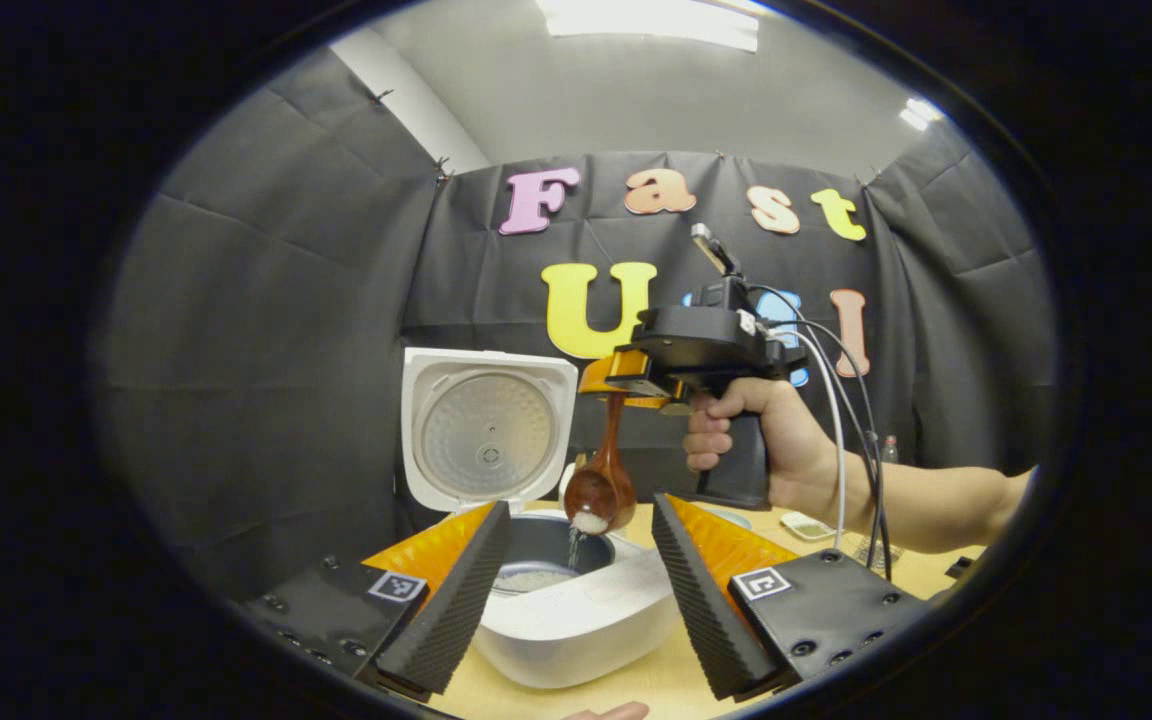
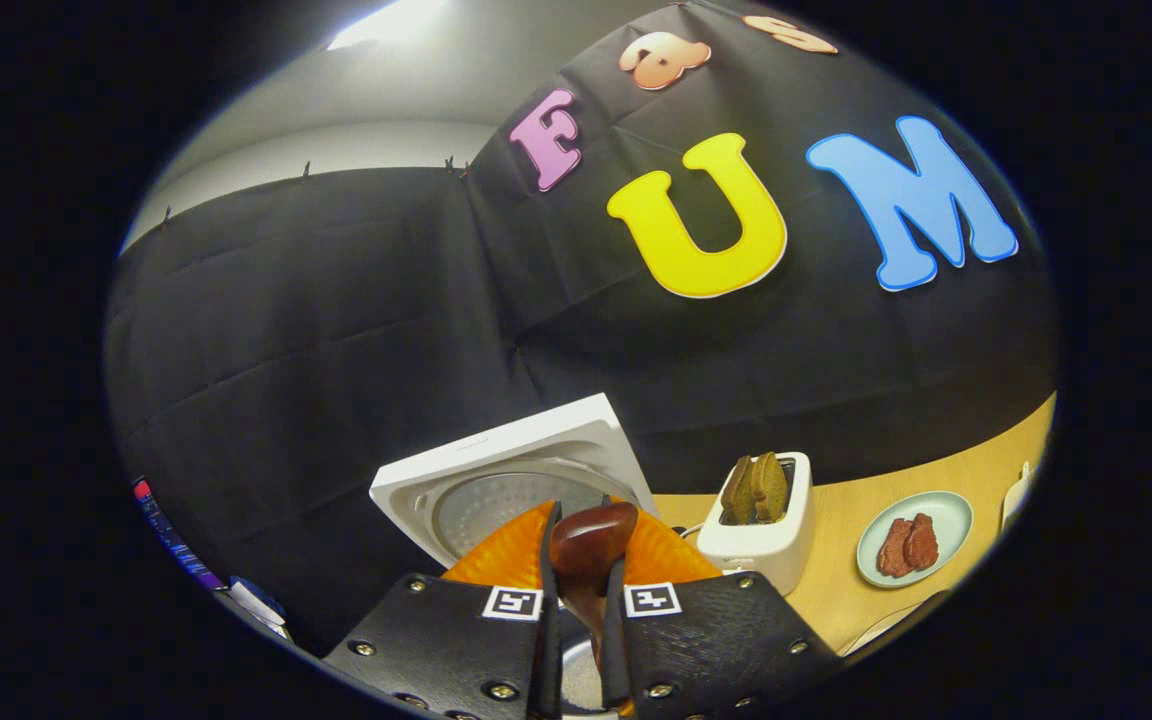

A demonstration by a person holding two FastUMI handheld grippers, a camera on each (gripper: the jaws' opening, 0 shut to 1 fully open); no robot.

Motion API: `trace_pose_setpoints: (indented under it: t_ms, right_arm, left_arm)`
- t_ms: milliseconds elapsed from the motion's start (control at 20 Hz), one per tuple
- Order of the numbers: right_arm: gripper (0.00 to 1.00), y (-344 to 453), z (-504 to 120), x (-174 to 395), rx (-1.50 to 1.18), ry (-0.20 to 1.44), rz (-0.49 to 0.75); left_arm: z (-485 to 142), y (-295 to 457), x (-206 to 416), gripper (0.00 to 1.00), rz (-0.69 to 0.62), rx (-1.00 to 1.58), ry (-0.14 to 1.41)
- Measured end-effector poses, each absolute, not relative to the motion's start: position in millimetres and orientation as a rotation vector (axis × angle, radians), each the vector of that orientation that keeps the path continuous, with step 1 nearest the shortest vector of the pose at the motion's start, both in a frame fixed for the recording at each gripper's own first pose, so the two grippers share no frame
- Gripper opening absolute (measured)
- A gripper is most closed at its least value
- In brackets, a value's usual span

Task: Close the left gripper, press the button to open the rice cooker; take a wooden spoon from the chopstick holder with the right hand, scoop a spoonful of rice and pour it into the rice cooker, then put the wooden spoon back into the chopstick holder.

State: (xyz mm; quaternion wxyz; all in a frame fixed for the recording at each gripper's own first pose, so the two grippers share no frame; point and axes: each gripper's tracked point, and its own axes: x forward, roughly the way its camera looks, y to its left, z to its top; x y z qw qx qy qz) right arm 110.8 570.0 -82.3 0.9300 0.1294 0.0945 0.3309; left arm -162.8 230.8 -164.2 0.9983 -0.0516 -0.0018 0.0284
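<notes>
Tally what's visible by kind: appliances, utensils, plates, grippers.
Appliances: 2, the open rice cooker and the toaster.
Utensils: 1, the wooden spoon.
Plates: 1, the plate carrying reddish-brown pieces.
Grippers: 2, the left gripper, open, and the right gripper, shut on the spoon.
Total: 6.

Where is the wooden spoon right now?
In the left gripper view, the wooden spoon hangs bowl-down from the right gripper, just above the open rice cooker, spilling rice into it.
</notes>
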Motion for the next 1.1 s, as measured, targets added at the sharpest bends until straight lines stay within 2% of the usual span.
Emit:
trace_pose_setpoints:
  t_ms: [1100]
  right_arm:
    - [0.16, 602, -85, 110, 0.054, 0.143, 0.673]
  left_arm:
    - [-158, 230, -173, 0.96, 0.063, -0.107, -0.023]
